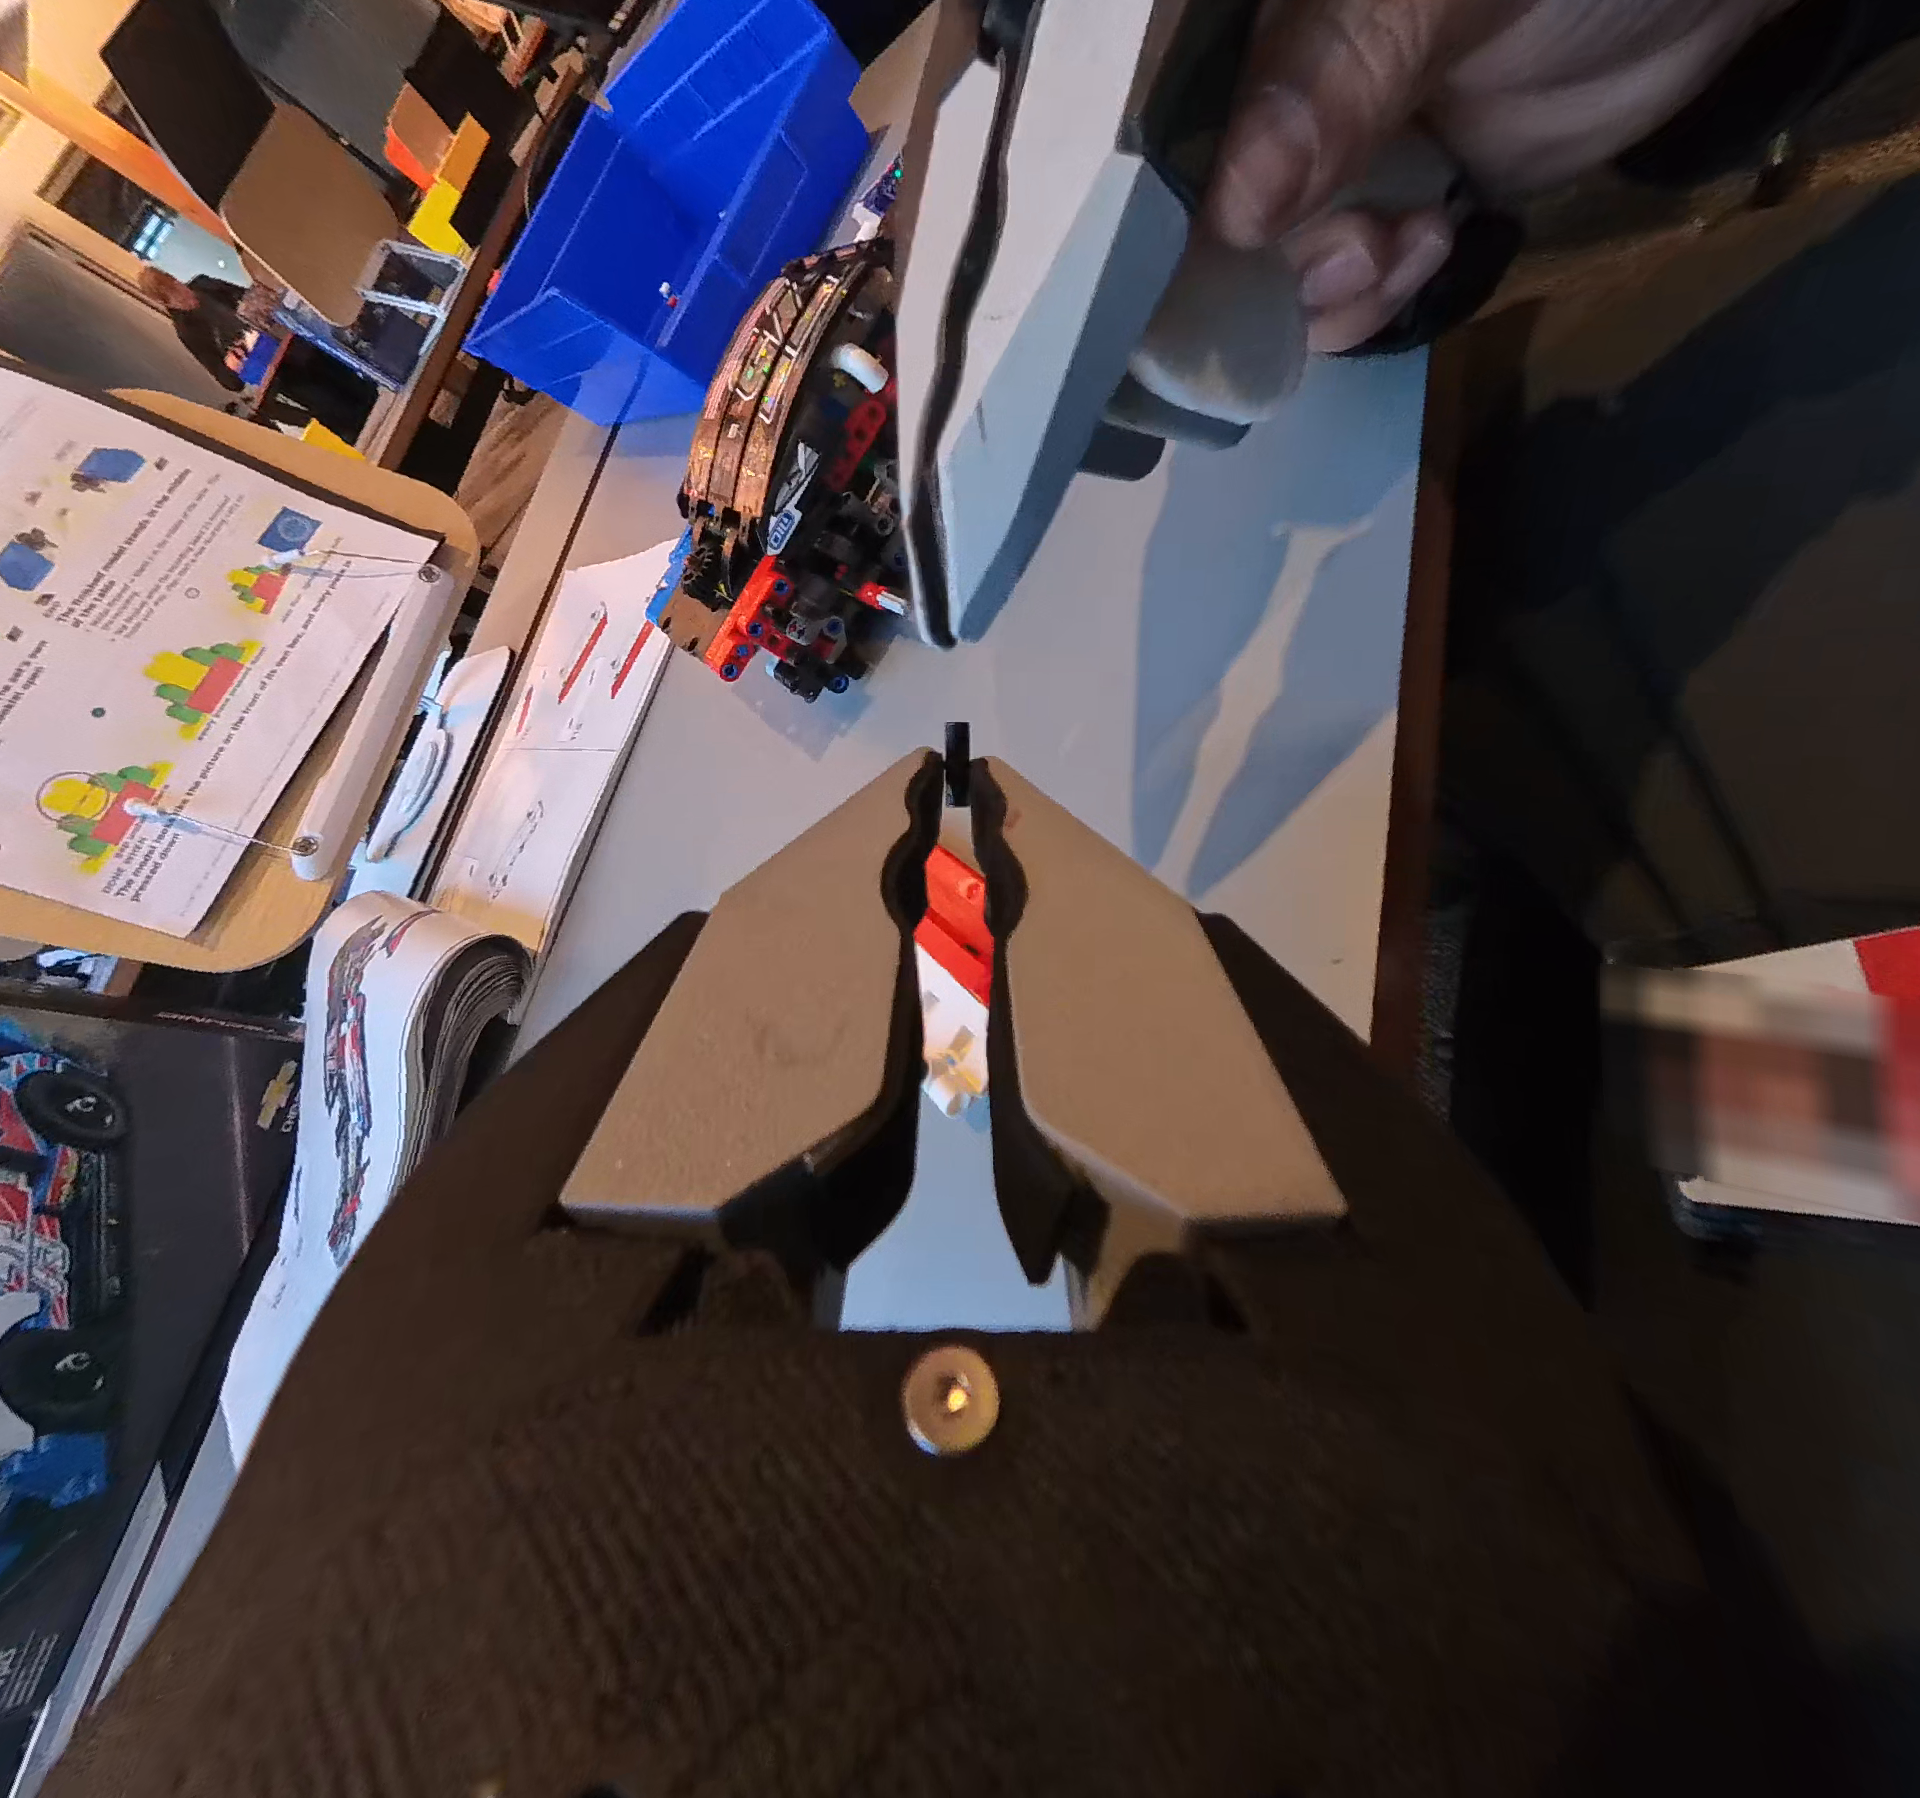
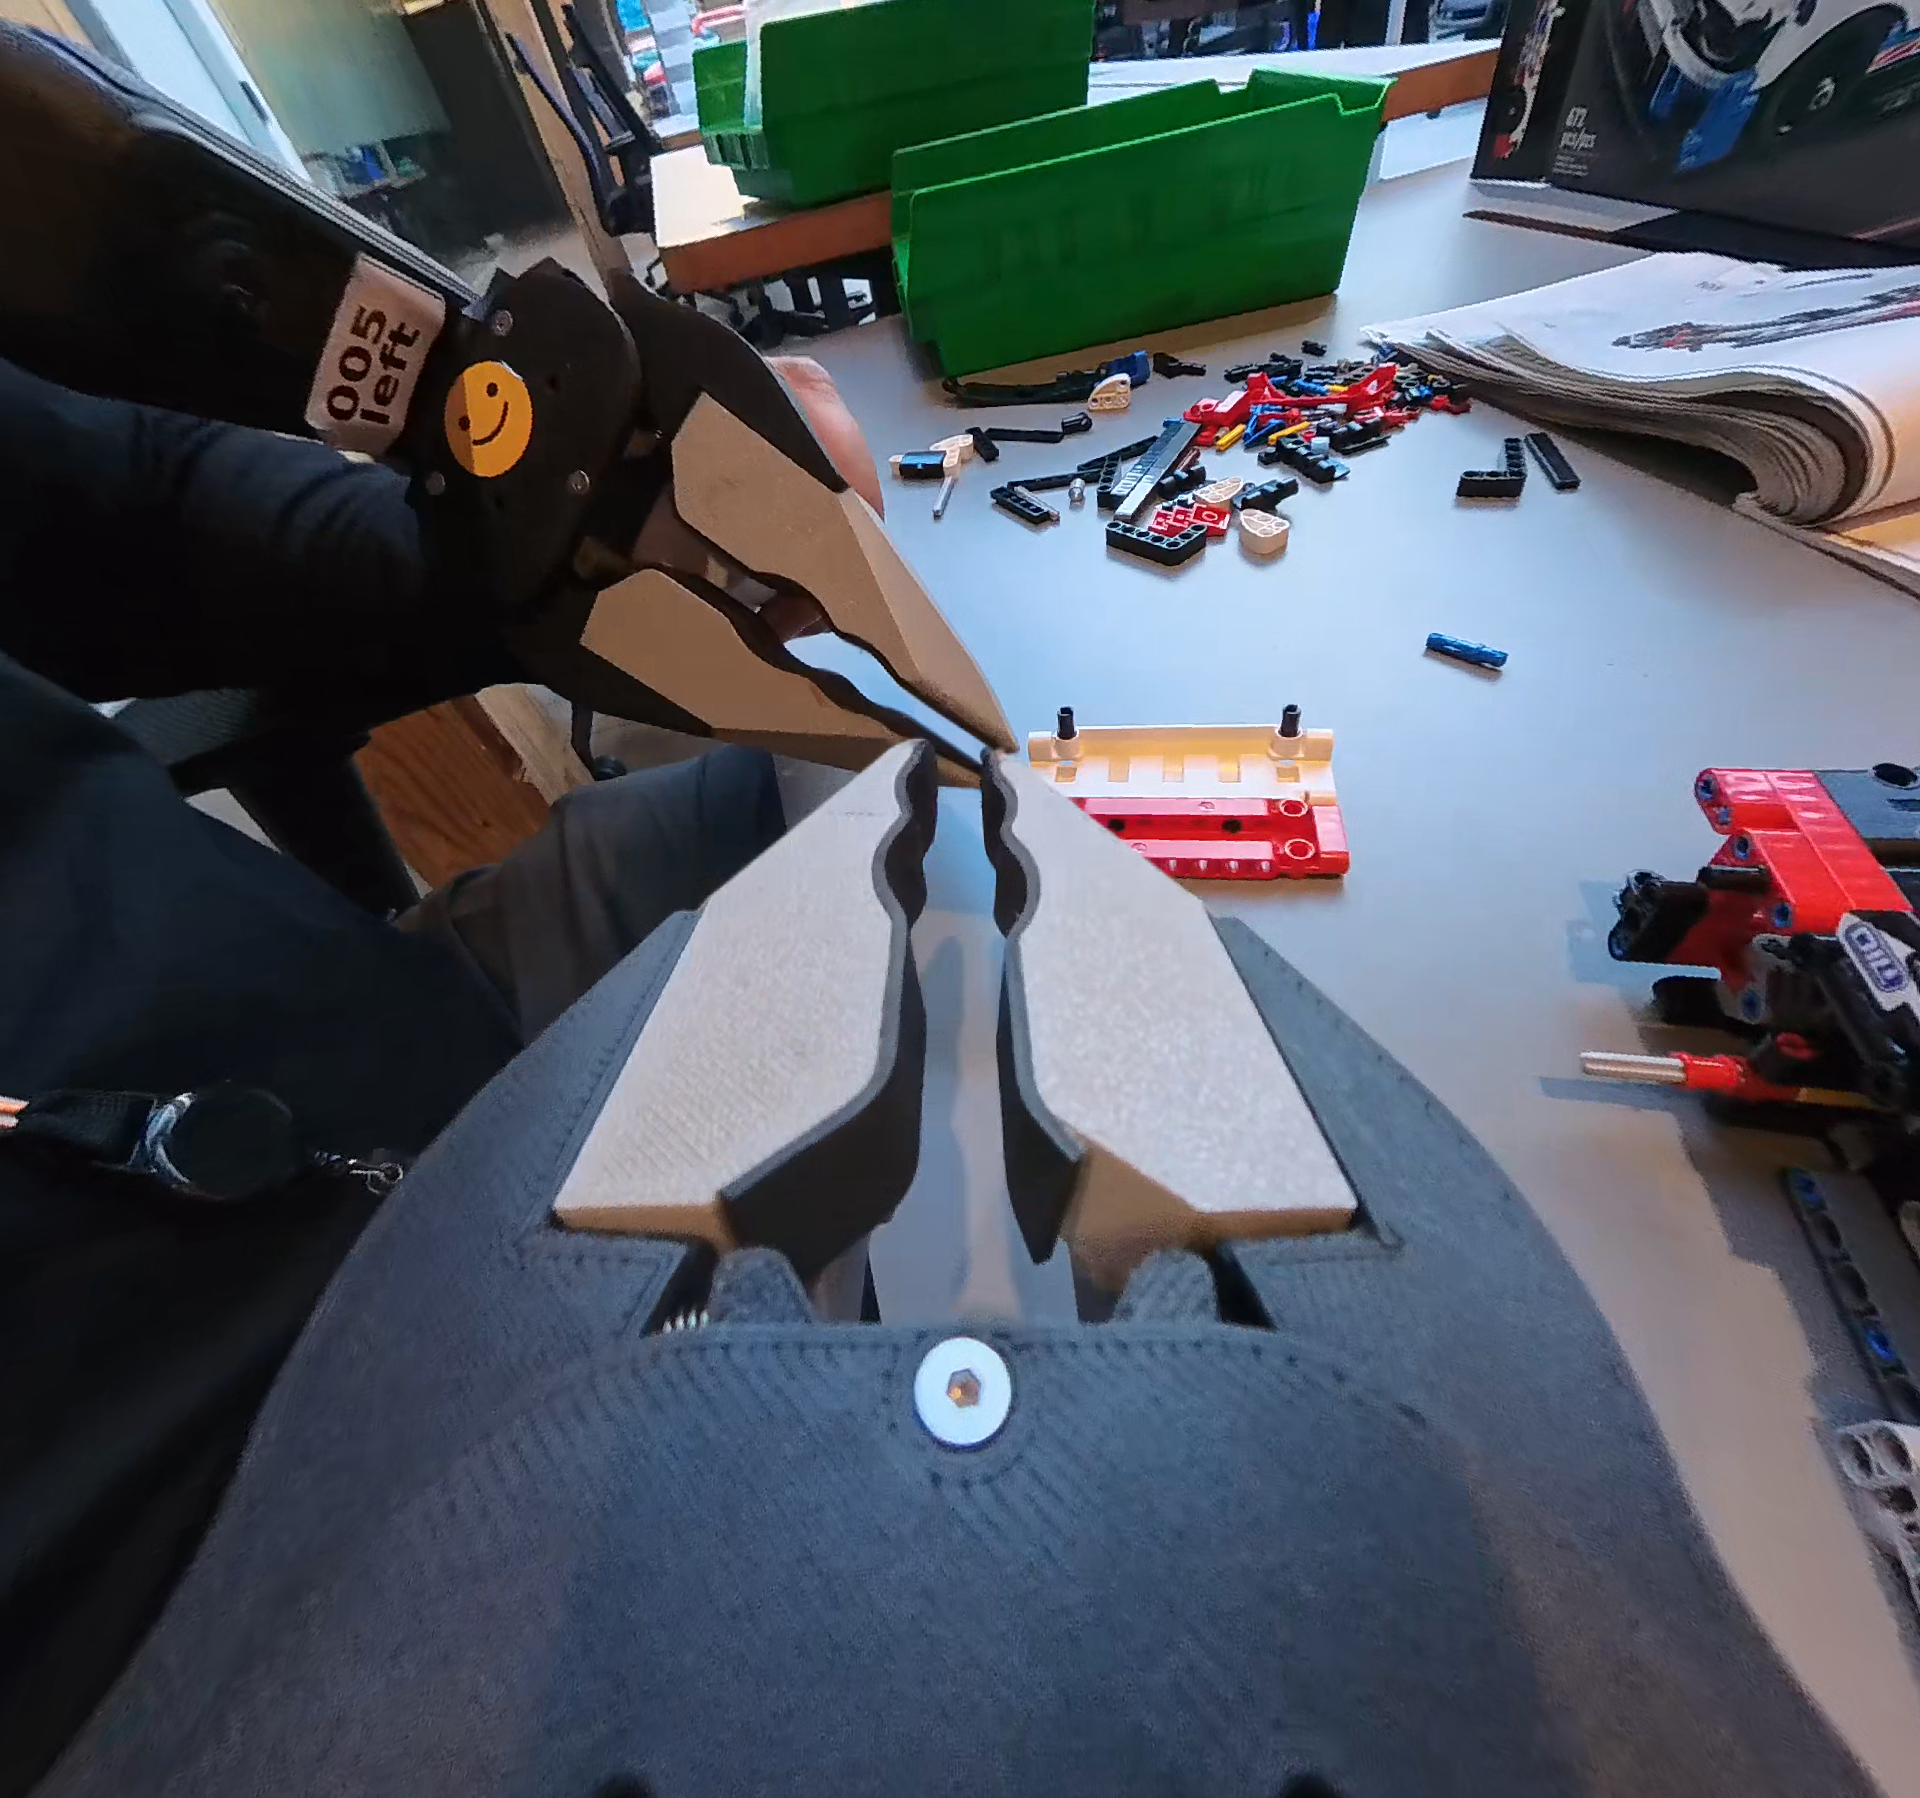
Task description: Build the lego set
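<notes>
The left hand-held gripper (image 1: 956, 774) is pinched on a small black pin (image 1: 957, 761), which sticks out just past its tips. In the right wrist view its point (image 2: 992, 746) sits right at the tips of the right hand-held gripper (image 2: 958, 769), whose fingers stand slightly apart with nothing between them (the gap is narrow, but the grey surface (image 2: 1455, 761) shows through it).

Just beyond both tips lies a flat white-and-red sub-assembly (image 2: 1195, 803), a white panel with two black pins standing upright at its ends, and red beams joined along its near edge. From the left wrist view only a bit of its red and white (image 1: 951, 901) shows between the fingers.

To the right of that, close to the right hand-held gripper, stands the partly built car chassis (image 2: 1808, 927) in red and black; in the left wrist view it shows ahead (image 1: 800, 501), beside the right hand-held gripper held in a person's hand (image 1: 1382, 117).

Farther off lie a loose blue pin (image 2: 1465, 652) on its own, then a scattered heap of small parts (image 2: 1247, 449), black, red and blue. Behind the heap stand two green bins (image 2: 1122, 221); to the right, a thick open instruction booklet (image 2: 1714, 377) and the set's box (image 2: 1714, 34). A blue bin (image 1: 675, 200) sits beyond the chassis.
</notes>
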`<state>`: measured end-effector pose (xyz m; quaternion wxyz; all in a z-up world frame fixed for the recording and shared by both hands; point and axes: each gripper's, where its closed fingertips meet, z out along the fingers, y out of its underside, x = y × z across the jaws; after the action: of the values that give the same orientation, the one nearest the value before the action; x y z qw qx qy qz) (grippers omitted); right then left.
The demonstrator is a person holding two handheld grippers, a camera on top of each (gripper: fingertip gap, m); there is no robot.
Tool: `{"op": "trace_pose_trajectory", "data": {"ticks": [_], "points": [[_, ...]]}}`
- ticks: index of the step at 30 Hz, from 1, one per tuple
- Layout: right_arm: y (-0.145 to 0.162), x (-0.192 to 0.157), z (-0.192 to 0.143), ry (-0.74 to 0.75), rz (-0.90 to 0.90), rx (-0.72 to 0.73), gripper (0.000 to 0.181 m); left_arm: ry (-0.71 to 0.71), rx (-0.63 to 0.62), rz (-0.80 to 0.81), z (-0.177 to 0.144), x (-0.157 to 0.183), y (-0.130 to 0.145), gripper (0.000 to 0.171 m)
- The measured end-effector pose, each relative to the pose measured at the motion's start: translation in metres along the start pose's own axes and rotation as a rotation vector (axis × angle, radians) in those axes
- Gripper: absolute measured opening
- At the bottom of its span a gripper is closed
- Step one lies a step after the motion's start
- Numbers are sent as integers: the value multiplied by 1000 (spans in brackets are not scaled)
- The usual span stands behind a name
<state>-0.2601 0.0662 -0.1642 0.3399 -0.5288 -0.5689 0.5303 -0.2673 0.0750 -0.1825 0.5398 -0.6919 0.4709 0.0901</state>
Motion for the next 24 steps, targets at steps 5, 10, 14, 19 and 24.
{"op": "trace_pose_trajectory", "data": {"ticks": [5, 10, 14, 19, 24], "points": [[7, 4, 6, 11, 21, -60, 6, -6, 36, 12, -2, 0, -7, 2], [8, 4, 7, 7, 21, -66, 5, -16, 59, 42, -4, 0, -12, 2], [6, 2, 8, -8, 28, -57, 4, -23, 69, 49, -5, 0, -14, 2], [4, -2, 9, -34, 44, -43, 2, -6, 86, 45, -6, 2, -16, 2], [6, -3, 8, -18, 13, -57, 1, -17, 76, 72, -6, 3, -15, 2]]}}
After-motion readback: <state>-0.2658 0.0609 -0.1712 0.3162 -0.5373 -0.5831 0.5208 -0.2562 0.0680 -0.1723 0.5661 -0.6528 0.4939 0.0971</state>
